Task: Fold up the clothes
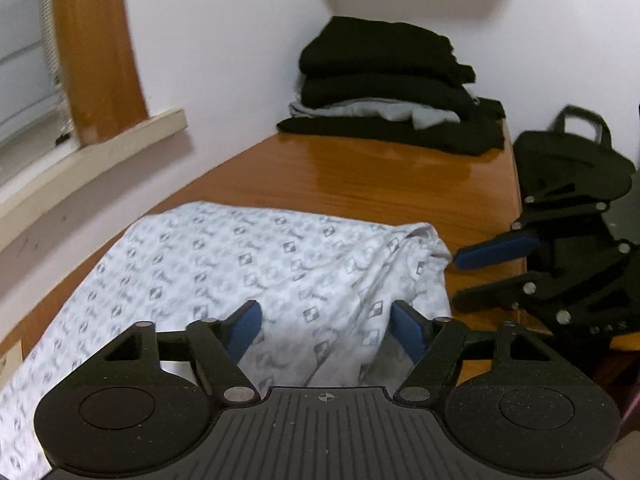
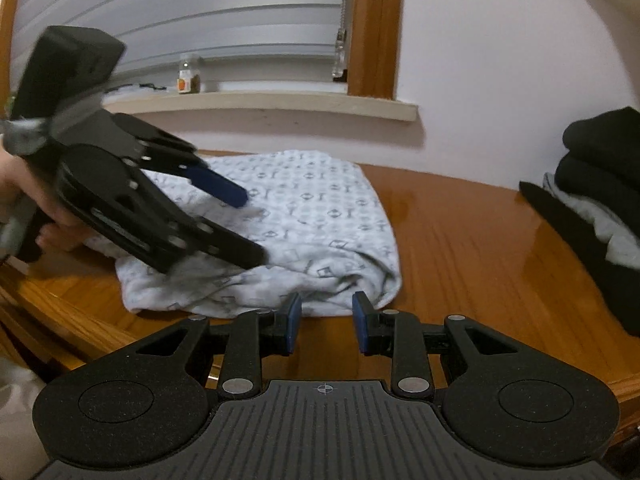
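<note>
A white patterned cloth lies in the middle of the right wrist view, folded over into a soft thick bundle on the shiny brown desk. It looks partly folded, so I think the person is pressing and tidying it before the next fold. The left tongs hang over the cloth at the bottom of the left wrist view, with their blue pads apart and nothing pinched between them. In the right wrist view they come in from the left side, tilted down onto the cloth, maybe to hold it flat. The right tongs sit at the bottom middle, just in front of the near folded edge of the cloth. Their pads are apart with a small gap, and no cloth is in the gap. I think they wait there to grab that edge. A stack of dark folded clothes rests at the far end of the desk, in the upper right of the left wrist view, likely put there because they are done. A black bag sits past the desk edge on the right. The left tongs are blurry in the right wrist view, so I cannot tell if their lower finger touches the cloth. A bit of a hand shows at the left edge, mostly hidden. The small jar on the window sill is too fuzzy to read.
</note>
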Motion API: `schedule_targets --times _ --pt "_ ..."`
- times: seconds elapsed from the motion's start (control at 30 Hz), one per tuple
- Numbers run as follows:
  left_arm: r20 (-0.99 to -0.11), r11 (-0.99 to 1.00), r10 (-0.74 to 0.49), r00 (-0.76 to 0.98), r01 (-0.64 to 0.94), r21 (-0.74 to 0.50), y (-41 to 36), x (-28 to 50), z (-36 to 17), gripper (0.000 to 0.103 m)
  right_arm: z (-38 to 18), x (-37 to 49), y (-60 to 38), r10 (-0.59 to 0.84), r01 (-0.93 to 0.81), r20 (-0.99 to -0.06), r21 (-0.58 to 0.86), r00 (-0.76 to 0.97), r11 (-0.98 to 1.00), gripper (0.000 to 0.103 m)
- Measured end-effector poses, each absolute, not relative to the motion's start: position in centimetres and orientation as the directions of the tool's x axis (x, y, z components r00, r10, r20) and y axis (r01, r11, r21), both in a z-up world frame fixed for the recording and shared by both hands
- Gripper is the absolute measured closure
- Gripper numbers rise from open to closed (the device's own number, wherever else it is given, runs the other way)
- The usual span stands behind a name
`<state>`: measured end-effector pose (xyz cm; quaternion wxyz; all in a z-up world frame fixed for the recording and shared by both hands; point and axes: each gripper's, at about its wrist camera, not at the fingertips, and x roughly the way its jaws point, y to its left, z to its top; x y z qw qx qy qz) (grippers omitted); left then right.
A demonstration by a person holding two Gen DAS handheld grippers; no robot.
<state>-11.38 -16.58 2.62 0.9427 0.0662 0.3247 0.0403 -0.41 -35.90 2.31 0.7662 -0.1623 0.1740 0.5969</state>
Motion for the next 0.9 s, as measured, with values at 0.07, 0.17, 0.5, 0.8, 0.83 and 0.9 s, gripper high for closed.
schedule_targets --times 0.07,0.17,0.5,0.8,0.83,0.9 --pt "-0.613 0.987 0.11 0.783 -0.011 0.163 -16.7 -11.0 2.5 0.054 2.3 -0.6 -35.9 0.864 -0.973 -0.454 -0.033 0.217 0.227 0.074" --pt "-0.618 0.989 0.074 0.783 0.023 0.148 -16.7 -10.8 2.7 0.082 2.4 -0.7 -35.8 0.873 -0.975 -0.442 -0.019 0.206 0.22 0.074" --pt "-0.503 0.999 0.035 0.863 -0.014 0.046 -15.0 -11.8 5.3 0.097 3.1 -1.4 -33.6 0.918 -0.984 -0.386 0.108 0.087 0.139 0.074" --pt "-0.492 1.0 0.025 0.87 -0.014 0.025 -14.9 -12.7 5.8 0.099 2.5 -0.7 -30.9 0.888 -0.963 -0.425 0.113 0.174 0.243 0.074" --pt "-0.498 1.0 0.026 0.867 -0.014 0.027 -15.0 -13.0 5.6 0.094 2.5 -0.9 -31.1 0.88 -0.964 -0.427 0.065 0.208 0.259 0.074" --pt "-0.51 0.999 0.04 0.859 -0.015 0.052 -15.3 -13.4 5.1 0.062 2.6 -0.7 -31.8 0.87 -0.959 -0.423 0.009 0.253 0.283 0.074"
